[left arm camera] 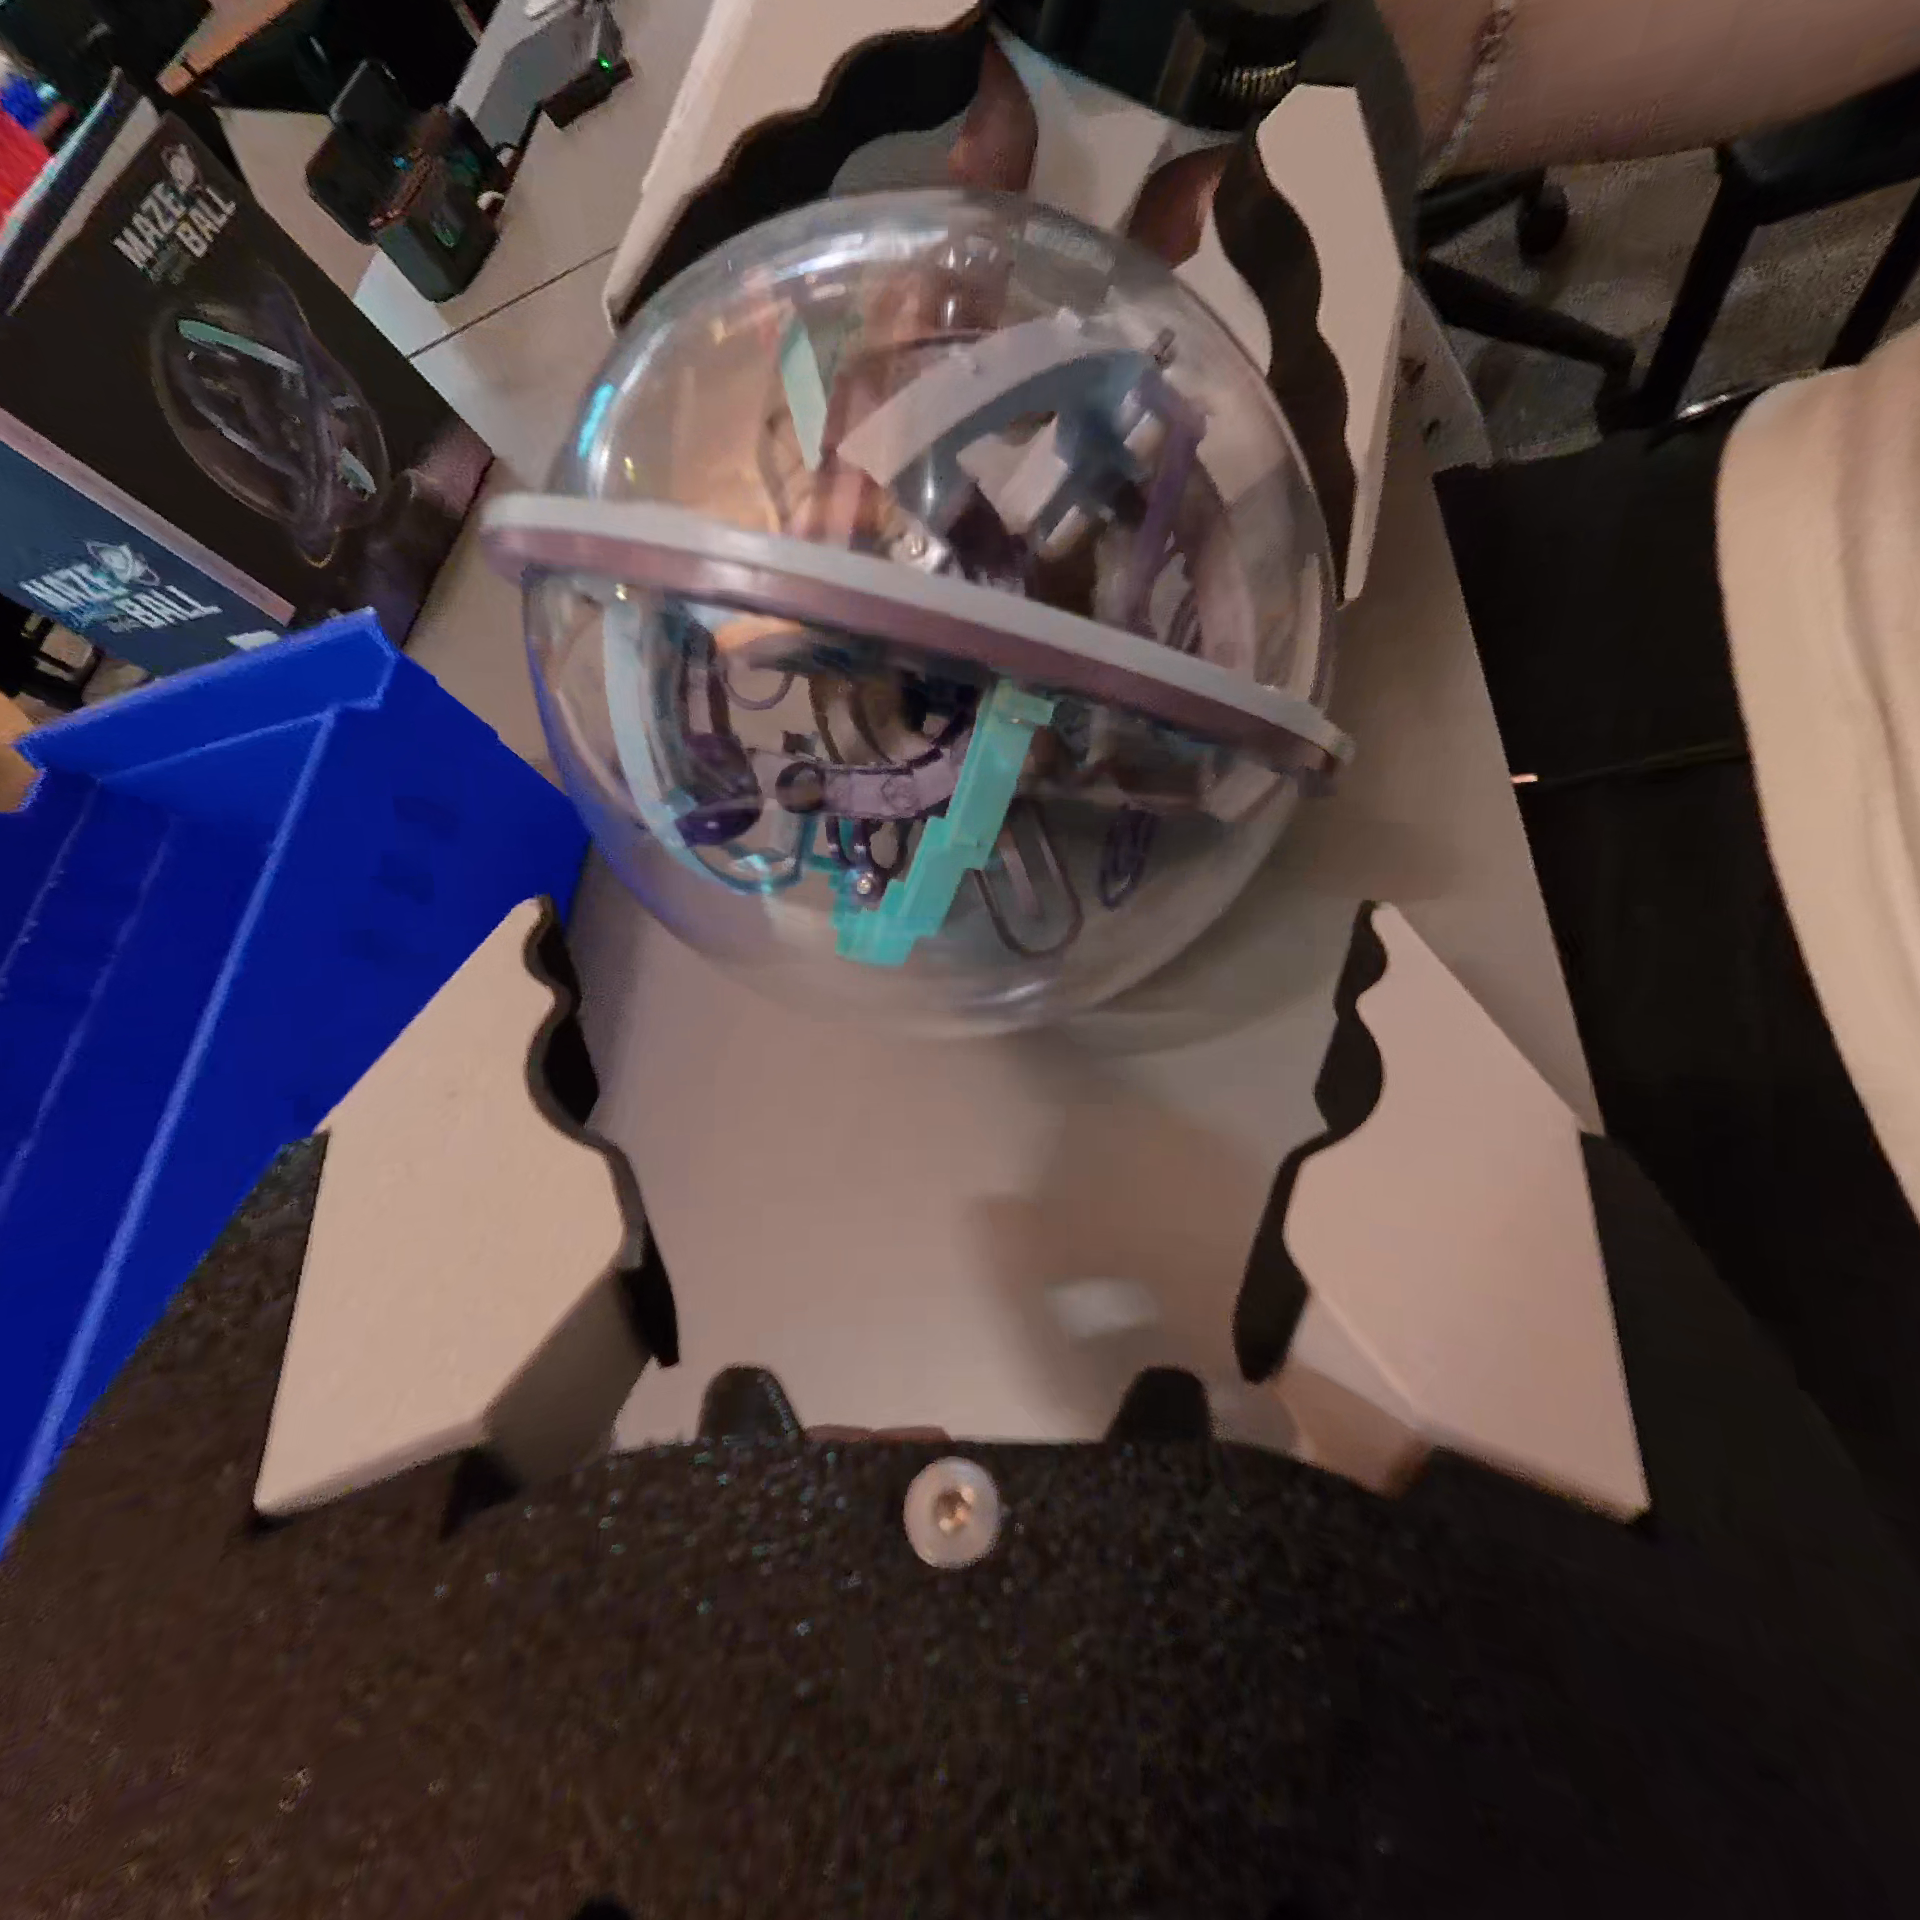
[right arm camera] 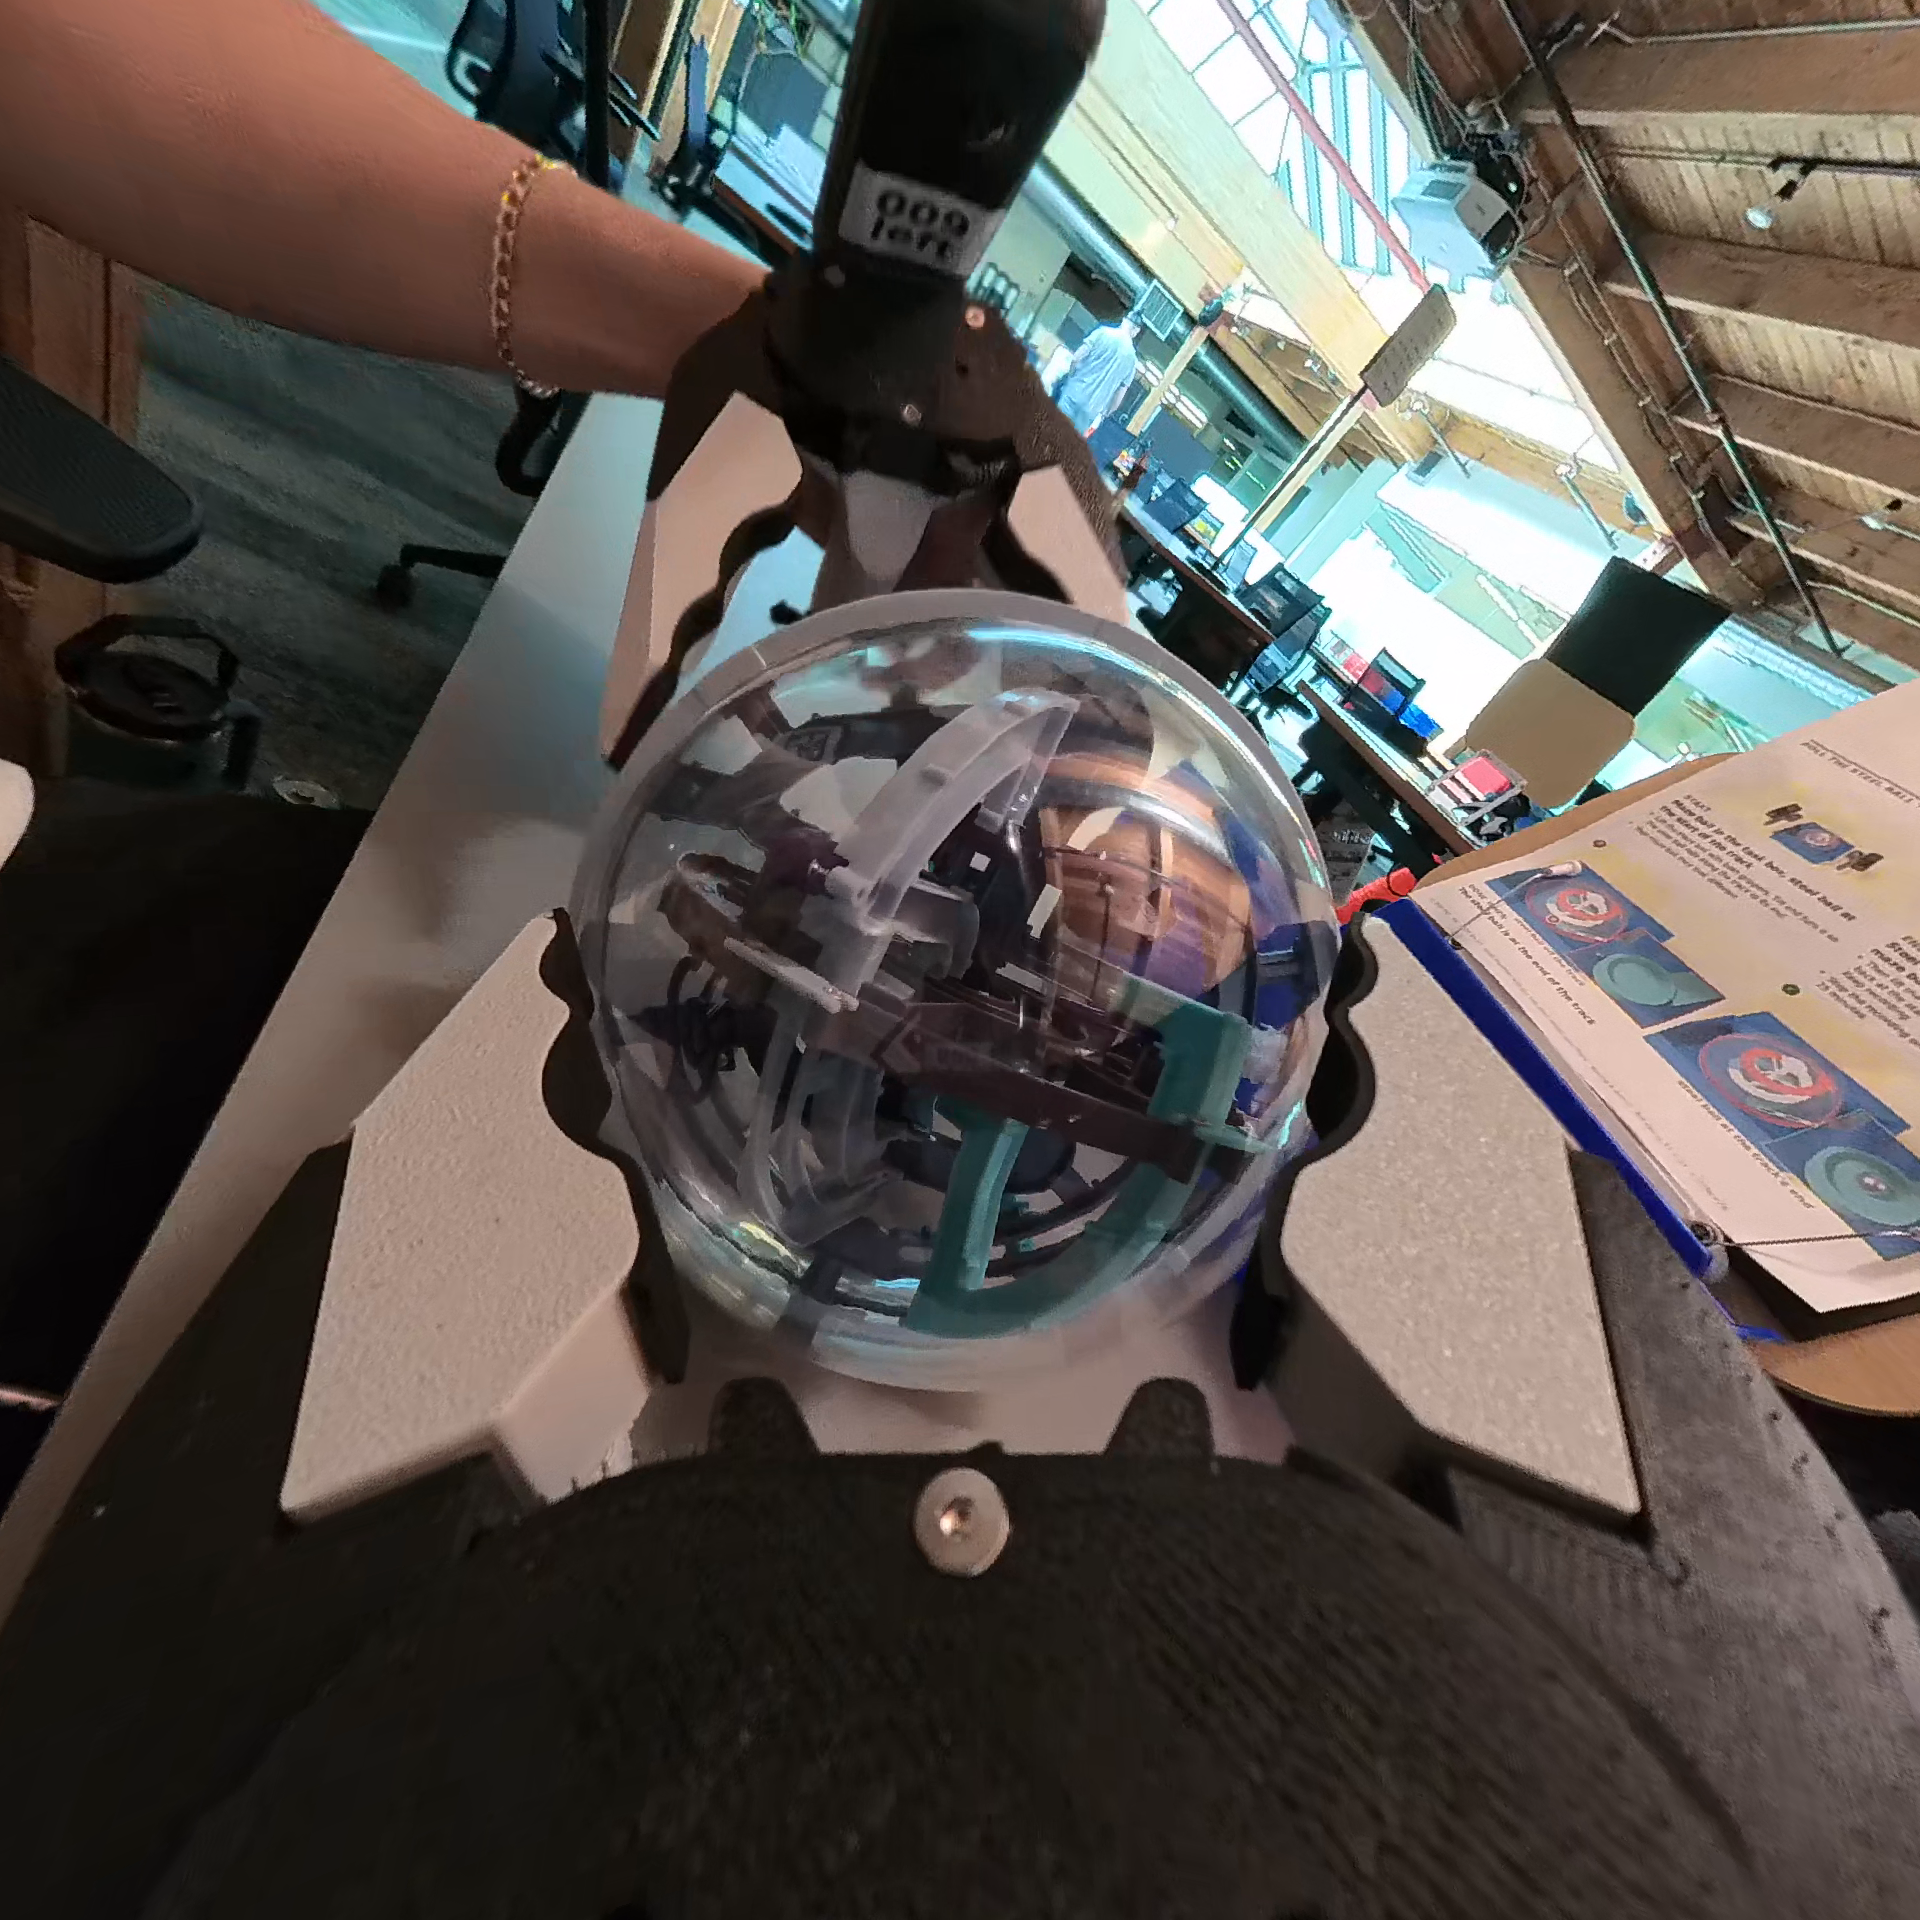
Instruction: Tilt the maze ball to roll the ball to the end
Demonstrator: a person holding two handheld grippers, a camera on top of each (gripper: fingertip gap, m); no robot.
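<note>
The maze ball [right arm camera: 951,997] is a clear plastic sphere with teal, purple and grey tracks inside and a grey ring around its middle. My right gripper [right arm camera: 951,935] is shut on it, with the wavy black pads pressing on both sides. In the left wrist view the maze ball [left arm camera: 925,623] sits just beyond my left gripper [left arm camera: 956,914], which is open, its tips beside the ball's near end without touching. The right gripper's fingers [left arm camera: 1288,312] hold the ball from the far side. I cannot pick out the small ball inside.
A blue bin [left arm camera: 208,935] stands at the left and the toy's dark box [left arm camera: 187,343] behind it. A white table [left arm camera: 935,1195] lies under the ball. An instruction sheet [right arm camera: 1714,987] lies at the right. A person's forearm [right arm camera: 312,208] reaches to the left gripper.
</note>
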